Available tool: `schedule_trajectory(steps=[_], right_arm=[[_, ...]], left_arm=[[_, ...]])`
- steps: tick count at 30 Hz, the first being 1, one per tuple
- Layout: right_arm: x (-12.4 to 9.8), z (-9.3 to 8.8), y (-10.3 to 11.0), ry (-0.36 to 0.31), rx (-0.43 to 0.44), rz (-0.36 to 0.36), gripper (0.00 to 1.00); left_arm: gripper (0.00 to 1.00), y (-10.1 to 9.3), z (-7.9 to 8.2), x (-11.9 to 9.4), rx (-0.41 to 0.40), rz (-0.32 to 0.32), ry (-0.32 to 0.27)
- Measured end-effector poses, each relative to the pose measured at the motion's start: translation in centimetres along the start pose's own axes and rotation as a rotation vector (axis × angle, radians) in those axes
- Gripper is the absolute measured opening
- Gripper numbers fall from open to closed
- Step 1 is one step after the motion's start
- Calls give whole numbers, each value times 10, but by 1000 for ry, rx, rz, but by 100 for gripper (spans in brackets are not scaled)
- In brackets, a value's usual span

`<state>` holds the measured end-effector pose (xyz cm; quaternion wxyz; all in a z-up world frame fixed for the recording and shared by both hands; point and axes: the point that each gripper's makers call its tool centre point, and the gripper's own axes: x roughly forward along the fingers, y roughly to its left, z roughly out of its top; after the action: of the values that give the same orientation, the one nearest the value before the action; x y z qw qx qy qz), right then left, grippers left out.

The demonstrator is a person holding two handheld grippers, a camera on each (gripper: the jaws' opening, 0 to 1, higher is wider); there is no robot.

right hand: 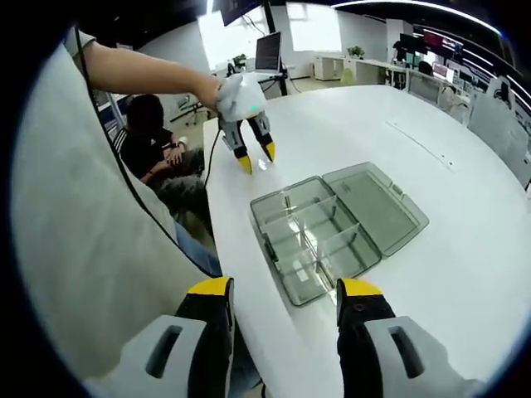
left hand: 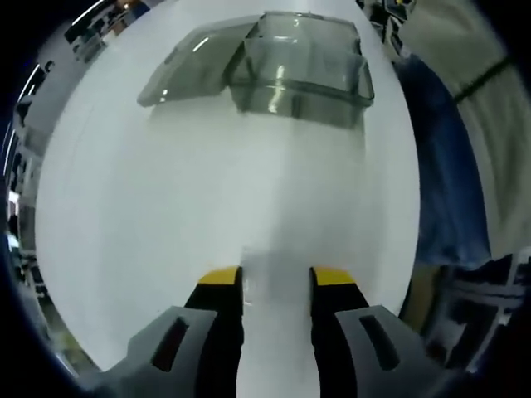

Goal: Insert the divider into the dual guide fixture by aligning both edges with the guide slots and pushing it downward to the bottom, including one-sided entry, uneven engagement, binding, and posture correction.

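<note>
A clear grey plastic box (right hand: 311, 240) lies on the white table (right hand: 465, 249), its hinged lid (right hand: 377, 206) laid open flat beside it. Thin clear dividers (right hand: 319, 235) stand inside and split it into several compartments. My right gripper (right hand: 284, 290) hovers open and empty at the table's near edge, short of the box. My left gripper (right hand: 253, 153), held by a person's hand, hangs open above the table beyond the box. In the left gripper view the box (left hand: 303, 70) and lid (left hand: 191, 62) lie far ahead of my open, empty left gripper (left hand: 275, 282).
The person's pale sleeve and body (right hand: 91, 249) crowd the left of the right gripper view. Behind the table sits another person (right hand: 153, 137), with a monitor (right hand: 270, 51) and desks further back. Blue cloth (left hand: 444, 166) hangs past the table edge.
</note>
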<state>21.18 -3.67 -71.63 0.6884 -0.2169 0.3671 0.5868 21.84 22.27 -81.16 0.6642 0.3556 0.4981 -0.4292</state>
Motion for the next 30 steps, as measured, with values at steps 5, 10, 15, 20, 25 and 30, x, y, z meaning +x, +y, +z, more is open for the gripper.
schedule_trajectory(steps=[5,10,15,20,25,30], right_arm=[[0,0,-2,-4,8,4,46],[2,3,-3,-15,16,9,46],[4,7,-4,-24,21,19,46],[4,8,-6,-26,24,20,46],[4,9,-9,-33,37,18,46],[3,10,-11,-35,42,18,45]], left_arm=[[27,-1,17,-8,-36,12,-61],[27,4,35,-19,-46,36,-113],[27,6,53,-30,-40,66,-162],[27,6,69,-40,-41,93,-207],[27,5,86,-52,-56,116,-262],[27,5,99,-63,-74,133,-317]])
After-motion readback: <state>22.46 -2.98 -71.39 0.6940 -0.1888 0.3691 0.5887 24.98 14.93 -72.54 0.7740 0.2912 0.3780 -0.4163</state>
